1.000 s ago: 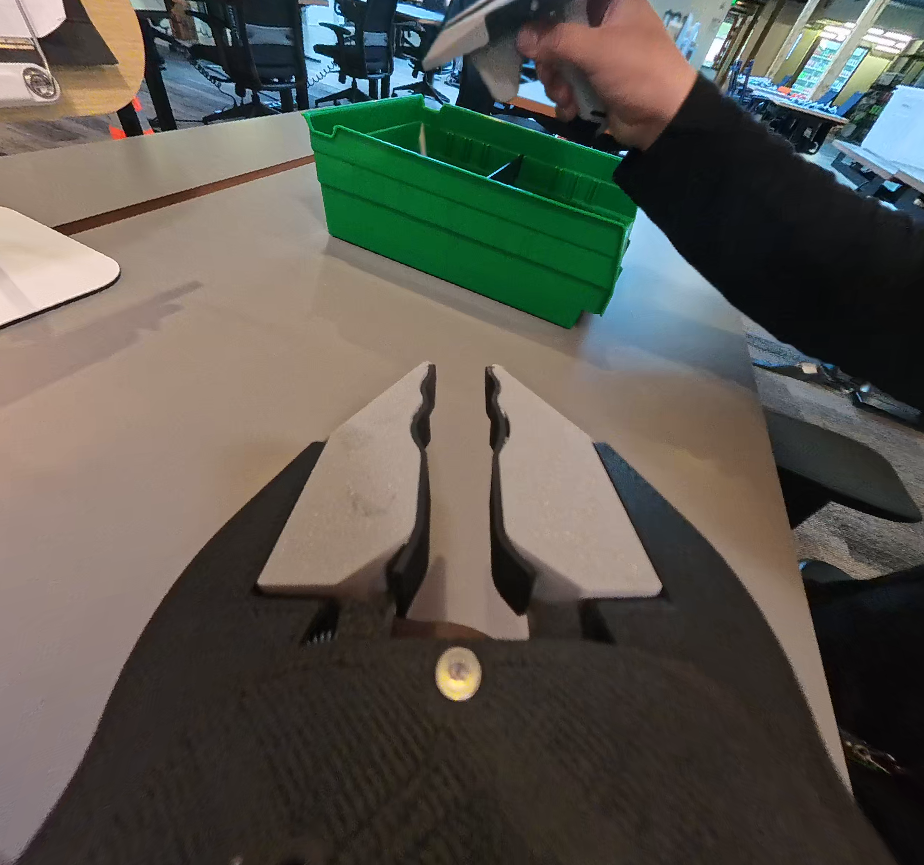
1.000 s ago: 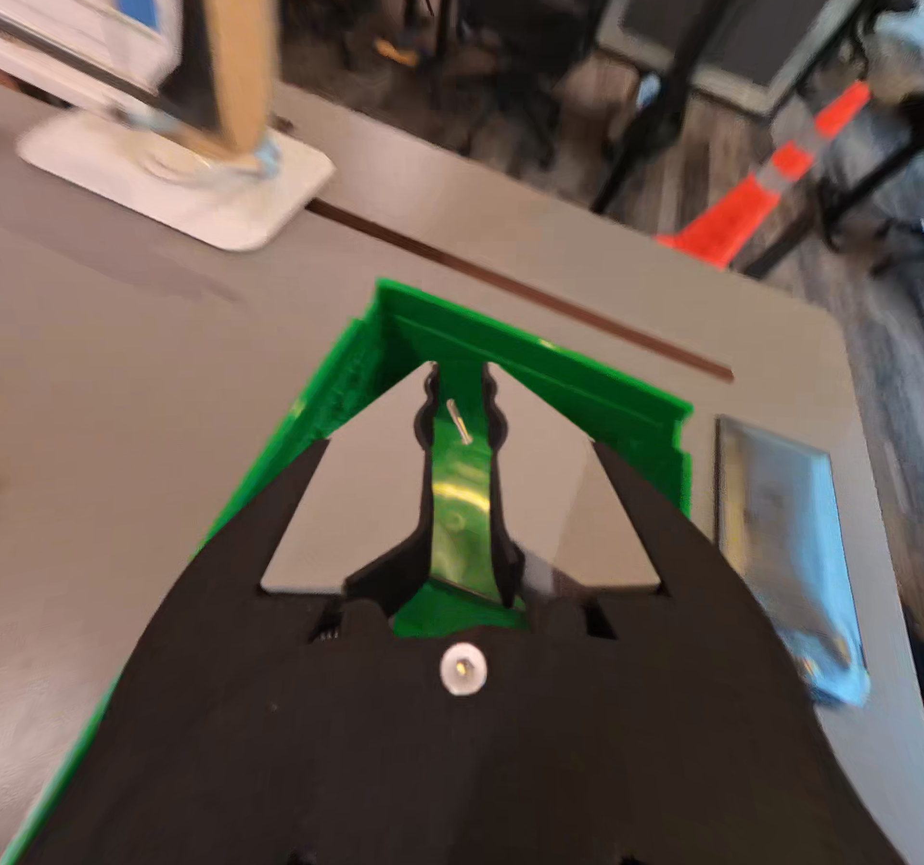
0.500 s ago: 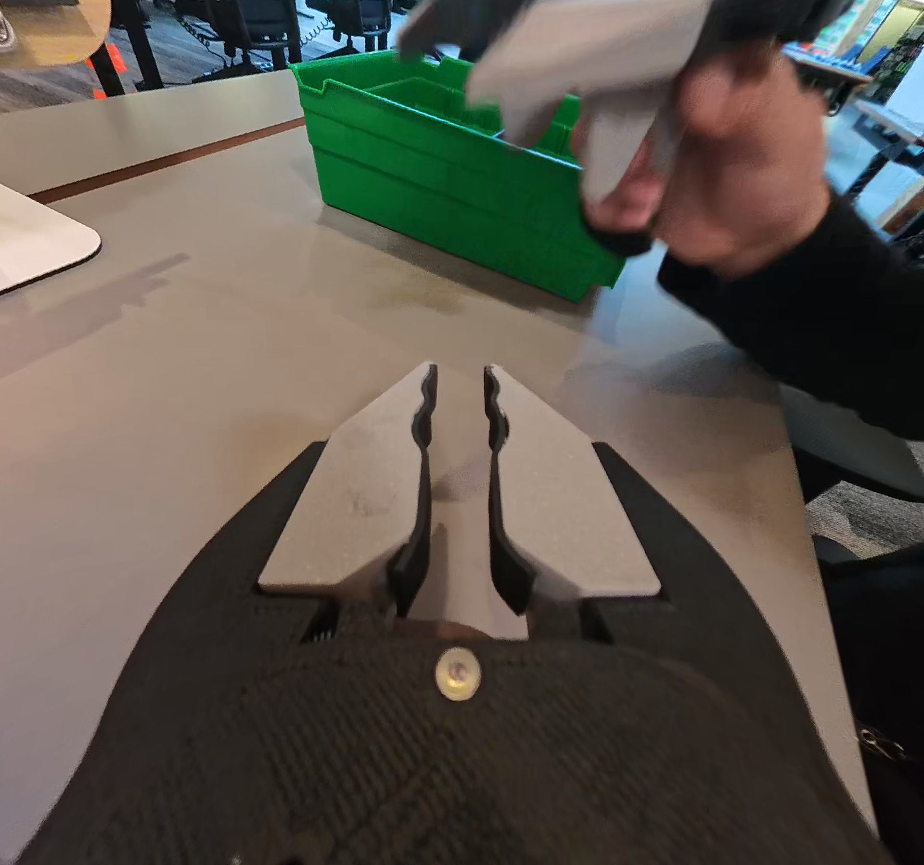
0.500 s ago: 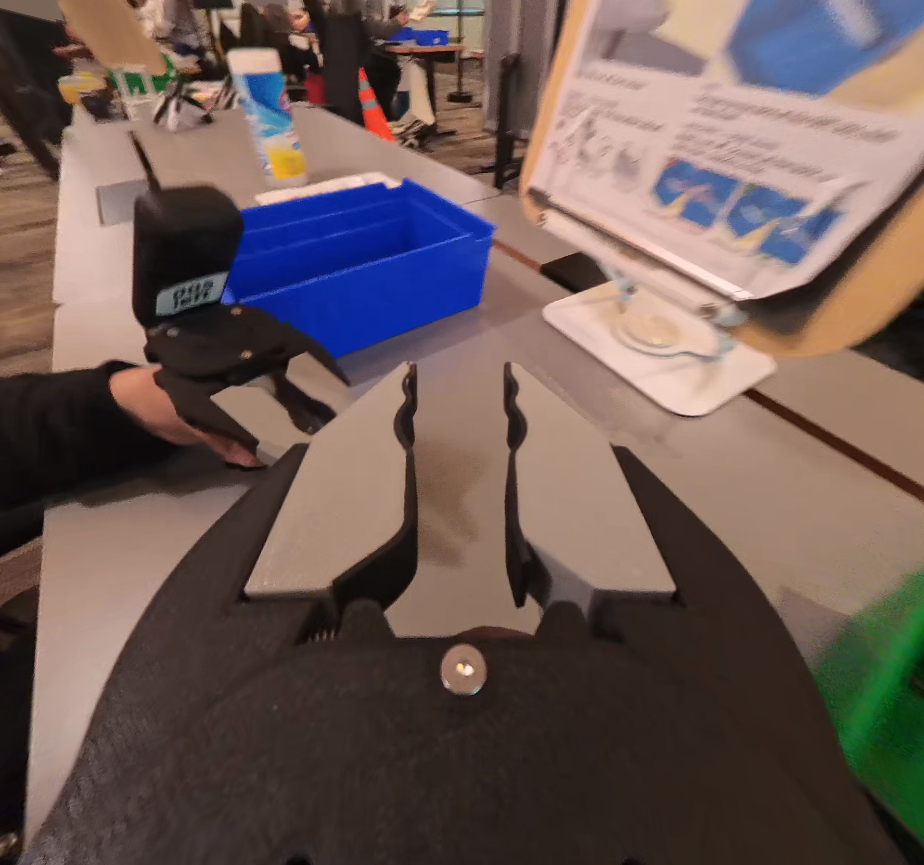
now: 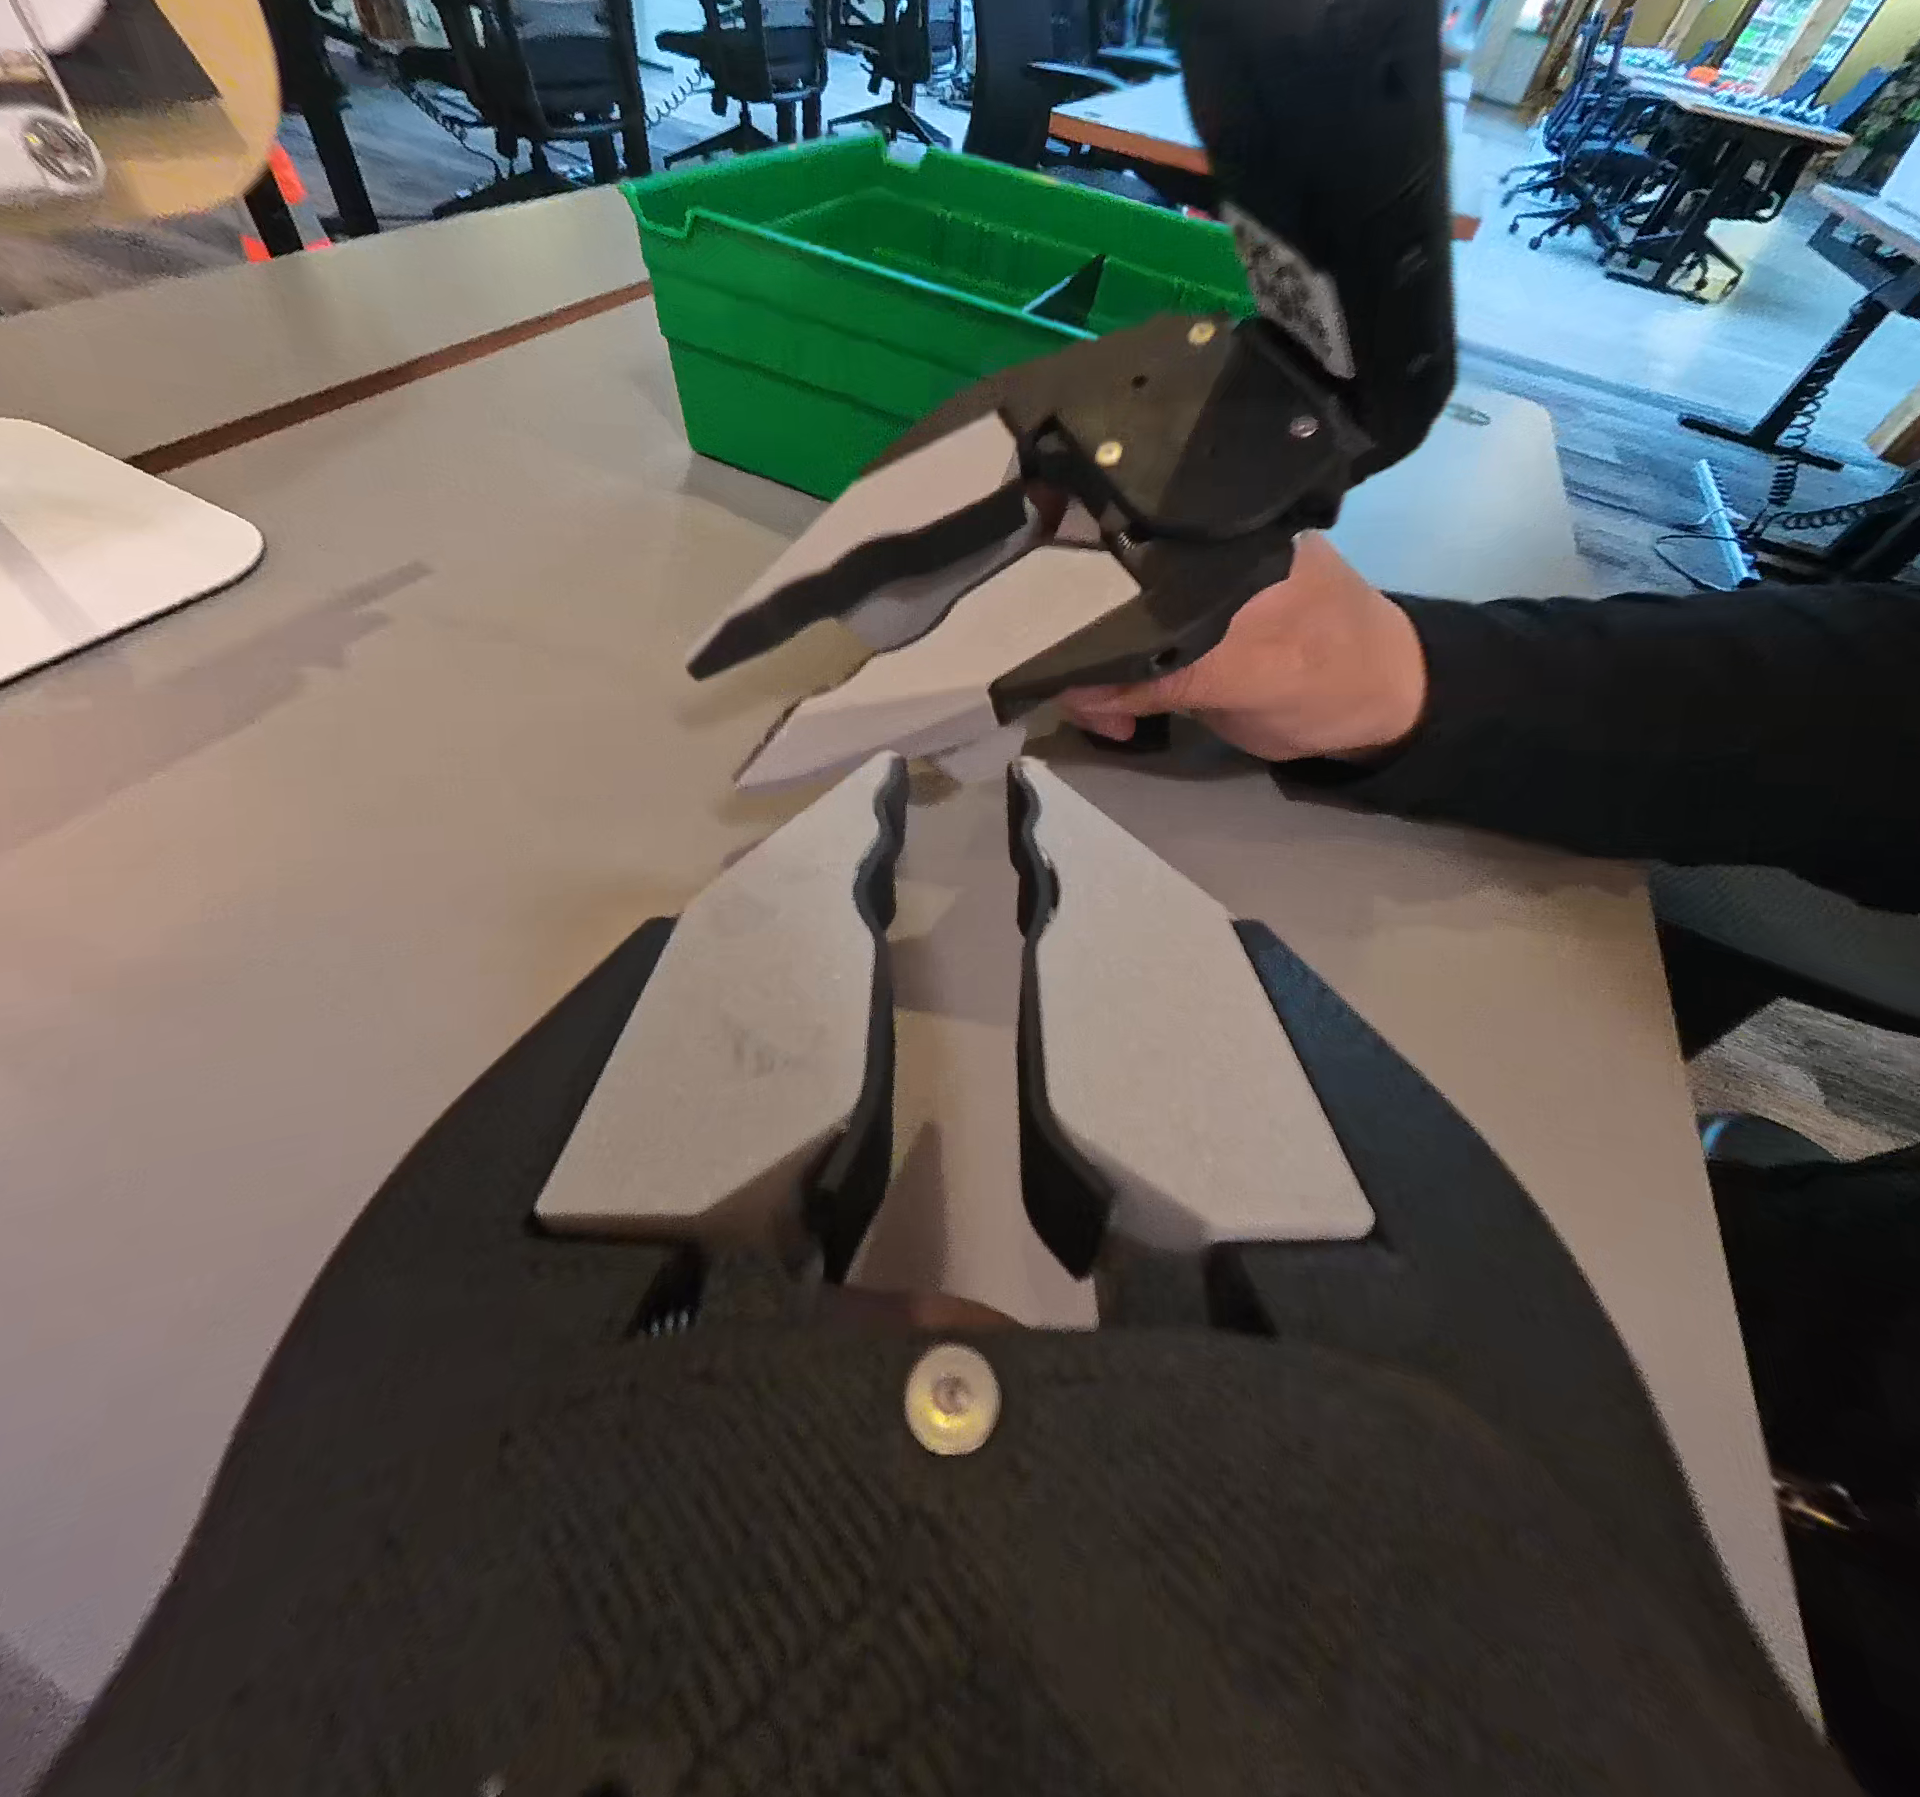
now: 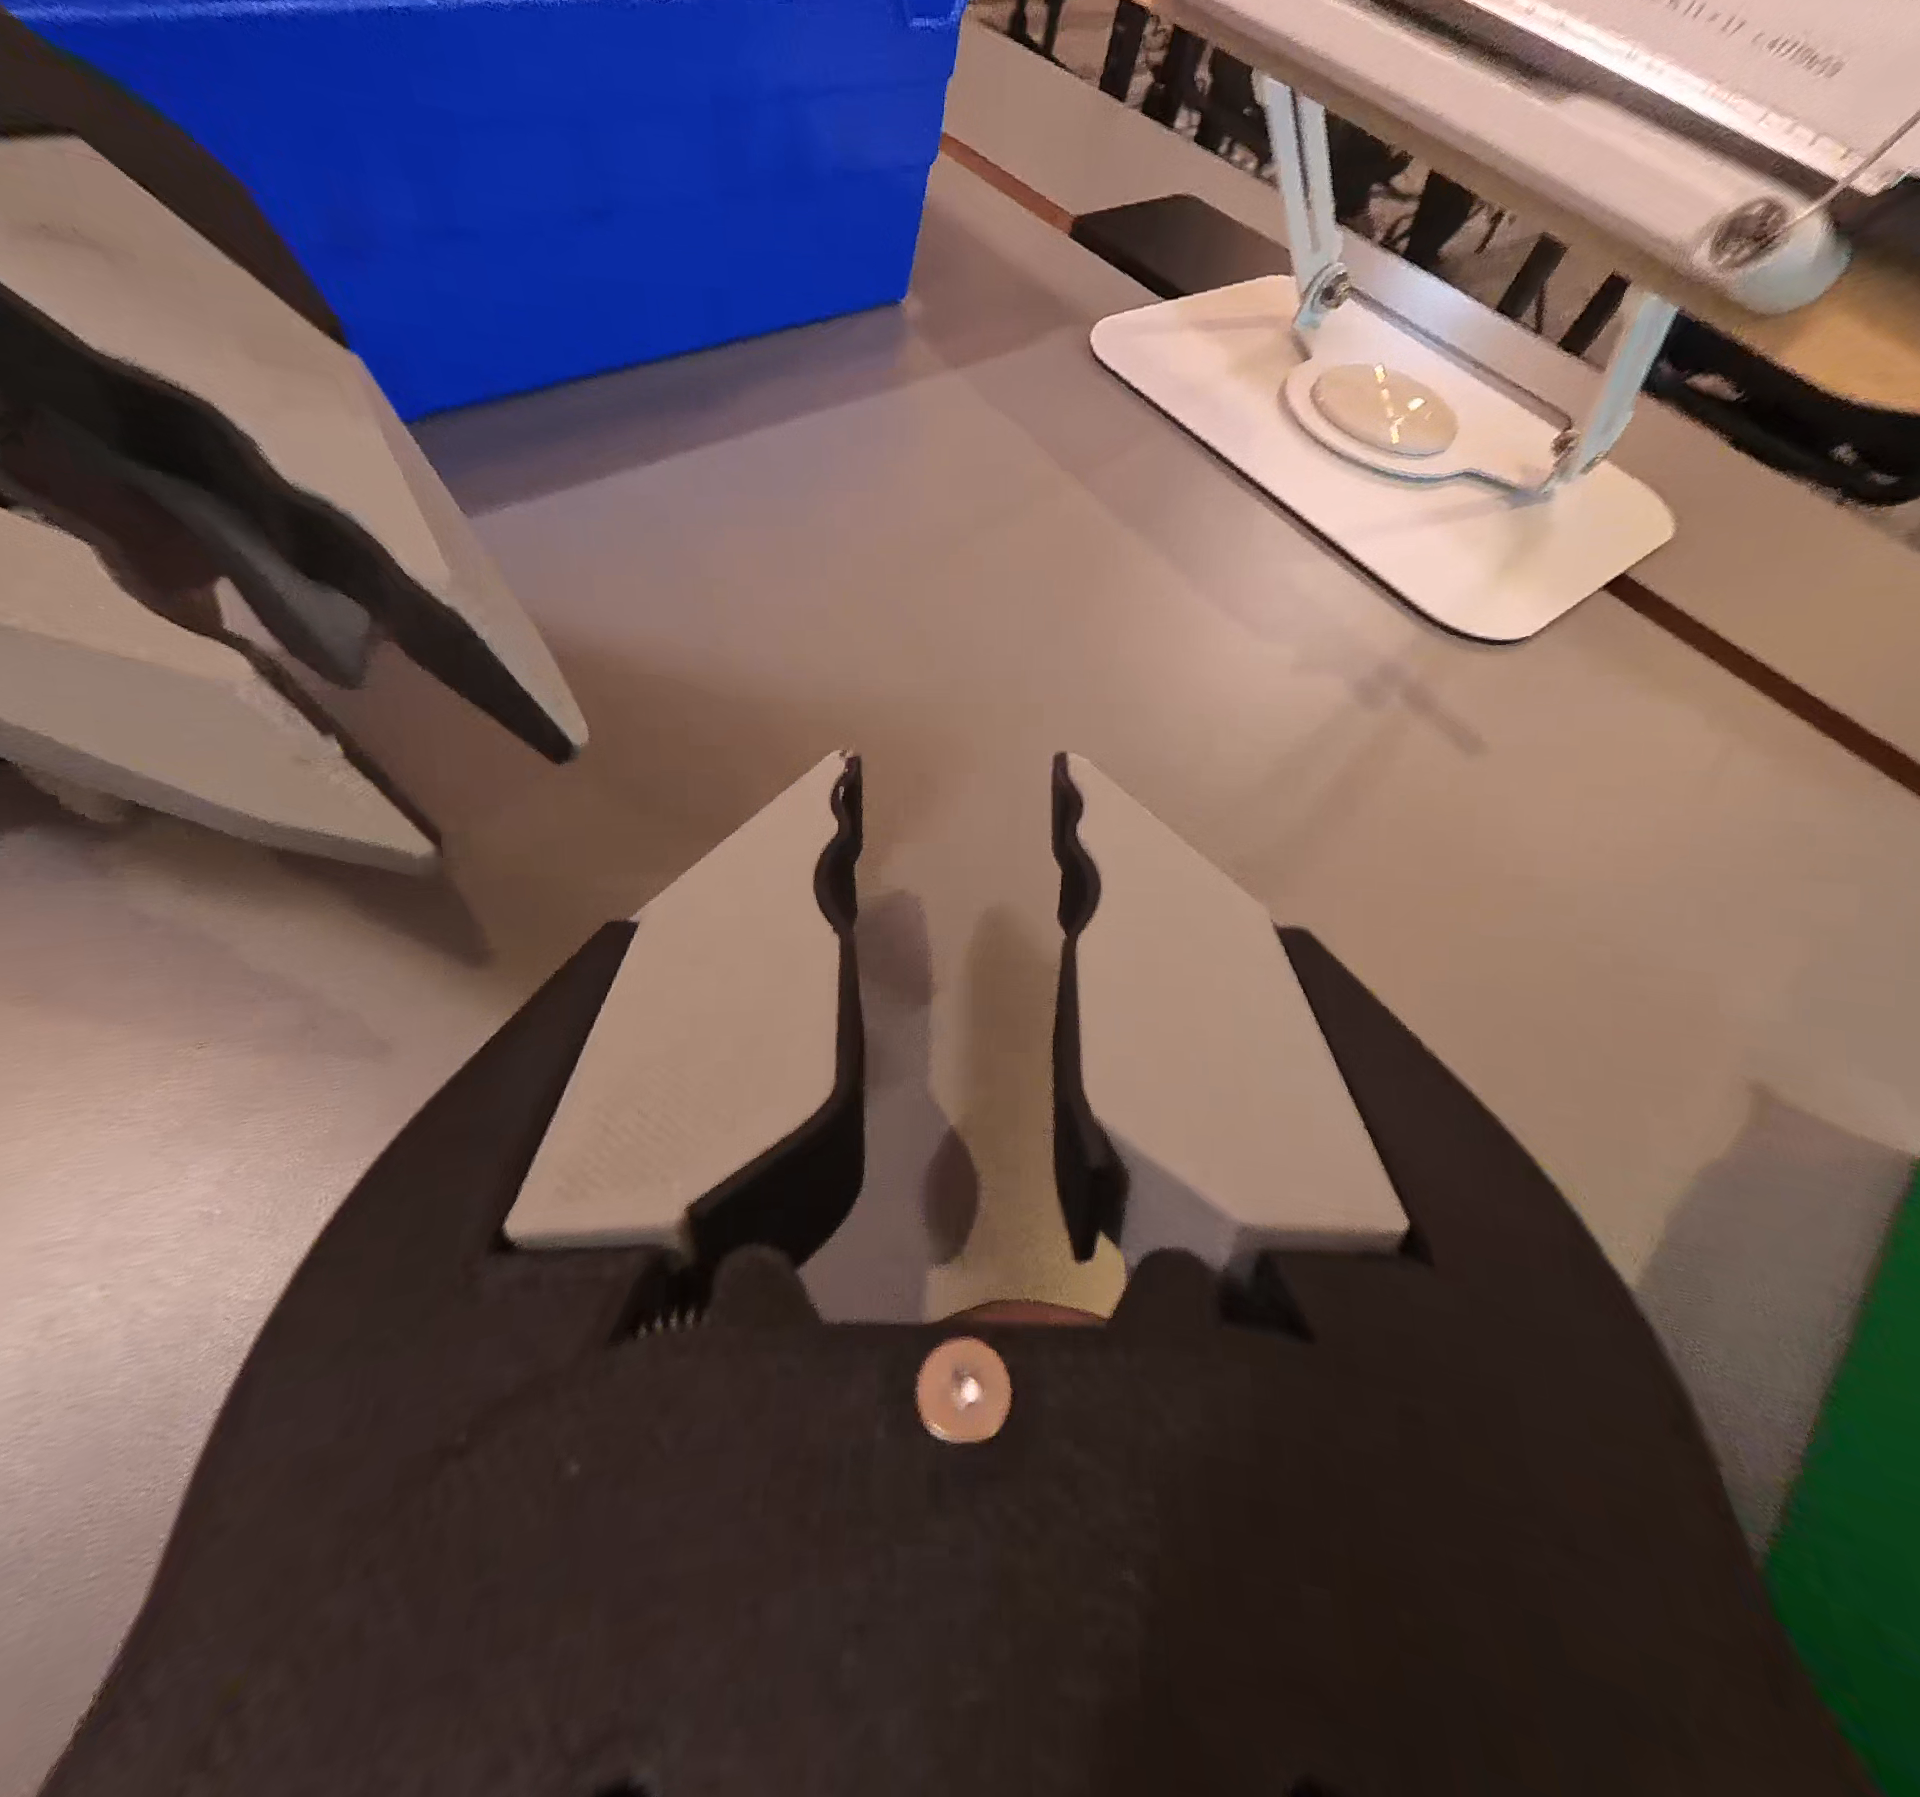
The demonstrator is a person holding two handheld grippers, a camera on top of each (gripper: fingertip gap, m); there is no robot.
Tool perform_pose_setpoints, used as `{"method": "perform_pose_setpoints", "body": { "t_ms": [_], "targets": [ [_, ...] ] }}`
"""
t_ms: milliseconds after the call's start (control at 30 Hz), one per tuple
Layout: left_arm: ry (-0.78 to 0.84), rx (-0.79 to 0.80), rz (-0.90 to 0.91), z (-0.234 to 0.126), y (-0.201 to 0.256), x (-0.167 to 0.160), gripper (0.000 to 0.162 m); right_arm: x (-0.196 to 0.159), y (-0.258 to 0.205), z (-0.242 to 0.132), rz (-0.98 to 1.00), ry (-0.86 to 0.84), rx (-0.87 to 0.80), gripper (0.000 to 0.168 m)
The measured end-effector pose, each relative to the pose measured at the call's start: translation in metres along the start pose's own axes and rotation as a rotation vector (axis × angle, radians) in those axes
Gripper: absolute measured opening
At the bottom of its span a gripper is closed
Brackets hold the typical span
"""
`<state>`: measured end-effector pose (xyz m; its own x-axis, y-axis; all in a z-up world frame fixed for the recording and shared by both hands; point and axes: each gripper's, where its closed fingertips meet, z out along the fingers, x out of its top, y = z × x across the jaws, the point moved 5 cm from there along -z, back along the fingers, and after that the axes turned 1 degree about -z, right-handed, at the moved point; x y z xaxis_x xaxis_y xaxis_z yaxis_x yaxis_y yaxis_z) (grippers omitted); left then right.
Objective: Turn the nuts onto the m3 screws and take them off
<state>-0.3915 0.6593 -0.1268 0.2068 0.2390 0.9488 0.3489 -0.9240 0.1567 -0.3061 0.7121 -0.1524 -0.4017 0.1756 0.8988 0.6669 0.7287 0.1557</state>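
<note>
Left gripper (image 5: pixel 956 797) and right gripper (image 6: pixel 954 786) gape, tips converging.

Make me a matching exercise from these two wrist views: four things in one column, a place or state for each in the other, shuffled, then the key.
Things
1. green bin
2. blue bin
3. white stand base
4. right gripper

Places or states
A. open and empty, low over the grey table
B. on the table behind the left gripper, in the right wrist view
C. holds two metal legs under a tilted board
D. divided inside, at the table's far edge in the left wrist view

Pairs: 1-D, 2-B, 3-C, 4-A
</note>
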Motion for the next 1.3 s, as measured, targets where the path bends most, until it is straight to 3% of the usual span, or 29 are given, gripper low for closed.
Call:
{"method": "perform_pose_setpoints", "body": {
  "t_ms": [133, 300, 433, 567, 700, 933, 1067, 1133, 1300],
  "targets": [
    [0.107, 0.005, -0.051, -0.024, -0.002, 0.021, 0.019, -0.008, 0.0, 0.005, 0.041, -0.033, 0.024, 0.034],
    [0.302, 0.153, -0.073, -0.104, -0.024, 0.063, 0.015, -0.006, 0.004, 0.0, 0.063, -0.001, 0.028, 0.034],
    [0.257, 0.383, -0.096, -0.166, -0.076, 0.077, 0.012, -0.008, 0.0, 0.004, 0.07, -0.02, 0.059, 0.034],
    [0.058, 0.65, -0.15, -0.203, -0.154, 0.056, 0.013, -0.007, -0.006, 0.005, 0.032, -0.031, 0.064, 0.033],
    [-0.197, 0.815, -0.191, -0.211, -0.216, 0.017, 0.014, -0.008, -0.008, 0.006, 0.008, -0.042, 0.06, 0.034],
    [-0.595, 0.883, -0.291, -0.206, -0.268, -0.048, 0.016, -0.008, -0.004, 0.005, 0.042, -0.035, 0.066, 0.034],
    [-0.676, 0.817, -0.33, -0.198, -0.269, -0.067, 0.018, -0.009, -0.005, 0.005, 0.041, -0.037, 0.071, 0.033],
    [-0.687, 0.814, -0.314, -0.198, -0.27, -0.07, 0.002, -0.009, -0.006, 0.005, 0.032, -0.041, 0.072, 0.034],
    [-0.686, 0.782, -0.336, -0.199, -0.272, -0.071, 0.001, -0.009, -0.008, 0.005, 0.013, -0.046, 0.068, 0.033]
  ]
}}
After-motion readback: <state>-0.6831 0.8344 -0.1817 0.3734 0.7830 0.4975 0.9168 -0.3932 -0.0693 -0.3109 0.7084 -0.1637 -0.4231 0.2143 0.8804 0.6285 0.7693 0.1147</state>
